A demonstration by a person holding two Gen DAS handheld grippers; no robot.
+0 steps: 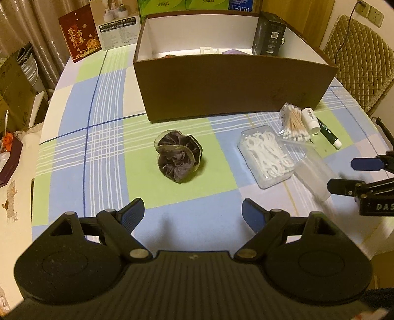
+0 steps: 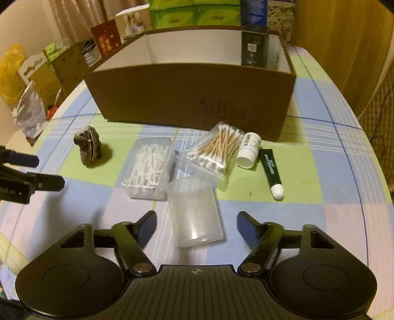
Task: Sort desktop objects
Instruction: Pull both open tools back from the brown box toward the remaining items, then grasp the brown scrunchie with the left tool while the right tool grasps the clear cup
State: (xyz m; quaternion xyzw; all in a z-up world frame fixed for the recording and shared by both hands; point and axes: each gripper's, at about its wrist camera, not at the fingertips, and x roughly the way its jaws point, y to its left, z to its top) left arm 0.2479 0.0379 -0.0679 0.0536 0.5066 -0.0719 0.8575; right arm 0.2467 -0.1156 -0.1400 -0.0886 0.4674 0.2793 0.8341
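Note:
A clear plastic cup [image 2: 194, 211] lies on its side on the checked tablecloth, between the jaws of my right gripper [image 2: 197, 219]. The pads stand a little off its sides, so the gripper is open. My left gripper [image 1: 192, 209] is open and empty, just short of a dark scrunchie [image 1: 178, 157]. Right of the scrunchie sit a clear box of floss picks [image 1: 266, 155], a bag of cotton swabs [image 1: 294, 123], a white bottle [image 1: 310, 120] and a green tube [image 1: 328, 134]. Behind them stands an open brown box [image 1: 231, 83] holding a black carton [image 1: 269, 34].
Cartons and green tissue packs [image 2: 194, 14] line the table's far edge behind the brown box. A quilted chair [image 1: 357, 61] stands at the right. Bags and boxes [image 2: 29, 108] crowd the floor off the left edge.

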